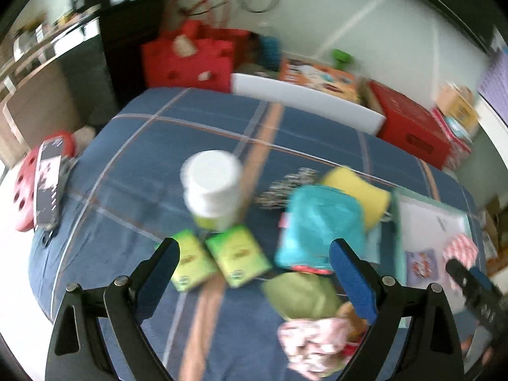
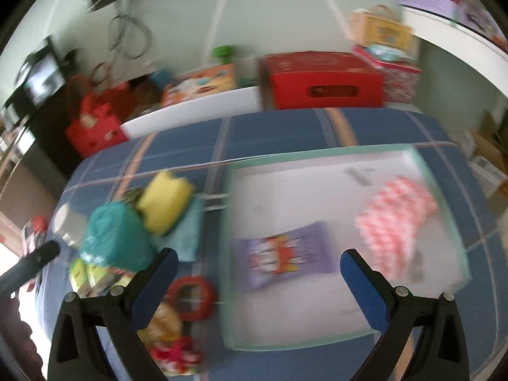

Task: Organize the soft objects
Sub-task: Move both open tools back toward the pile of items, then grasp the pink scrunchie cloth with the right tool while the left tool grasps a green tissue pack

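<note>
Mid-sort, I'd judge: the shallow box (image 2: pixel 444 222) at right of the right wrist view already holds a checked red-white cloth (image 2: pixel 397 219) and a purple packet (image 2: pixel 285 260). Next likely pick is the teal soft bundle (image 1: pixel 320 222), centre-right in the left view, just beside the yellow sponge (image 1: pixel 358 190); calls for descending over it. Left gripper (image 1: pixel 254 273) wide, empty. Right gripper (image 2: pixel 258 273) wide, empty. All motion-blurred.

no readable text — print on boxes and packets all blurred beyond reading
</note>
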The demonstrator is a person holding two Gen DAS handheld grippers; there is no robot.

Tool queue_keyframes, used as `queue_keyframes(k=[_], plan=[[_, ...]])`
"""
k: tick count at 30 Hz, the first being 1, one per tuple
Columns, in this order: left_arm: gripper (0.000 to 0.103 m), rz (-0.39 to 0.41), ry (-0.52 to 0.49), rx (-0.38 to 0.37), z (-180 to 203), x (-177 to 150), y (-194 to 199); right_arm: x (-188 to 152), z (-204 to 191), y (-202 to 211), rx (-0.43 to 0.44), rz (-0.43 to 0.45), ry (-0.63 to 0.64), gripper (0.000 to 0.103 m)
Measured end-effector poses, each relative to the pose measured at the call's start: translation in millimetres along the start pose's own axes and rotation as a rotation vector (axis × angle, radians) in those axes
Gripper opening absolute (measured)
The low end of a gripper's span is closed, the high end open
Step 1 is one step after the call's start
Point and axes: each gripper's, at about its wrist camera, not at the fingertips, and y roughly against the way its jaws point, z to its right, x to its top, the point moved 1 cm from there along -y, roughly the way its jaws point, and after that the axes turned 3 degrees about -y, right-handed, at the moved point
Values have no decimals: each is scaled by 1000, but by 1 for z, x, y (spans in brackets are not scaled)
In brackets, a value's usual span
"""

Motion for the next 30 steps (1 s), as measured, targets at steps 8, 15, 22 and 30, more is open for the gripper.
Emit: queue_keyframes(k=[8,15,22,30], plan=[[95,-37,146,39,-58,-10,-6,-26,-69,-15,82,-68,149,103],[95,-119,179,1,-67,-21,-31,-49,-104,-17,105,-97,230,103],[95,-215,230,-11,-77,-30,-63,-69,-125,-25,130,-133,302,103],[95,-246,246,-27,-77,-29,-80,-82,-142,-33,191,-166,350,103]])
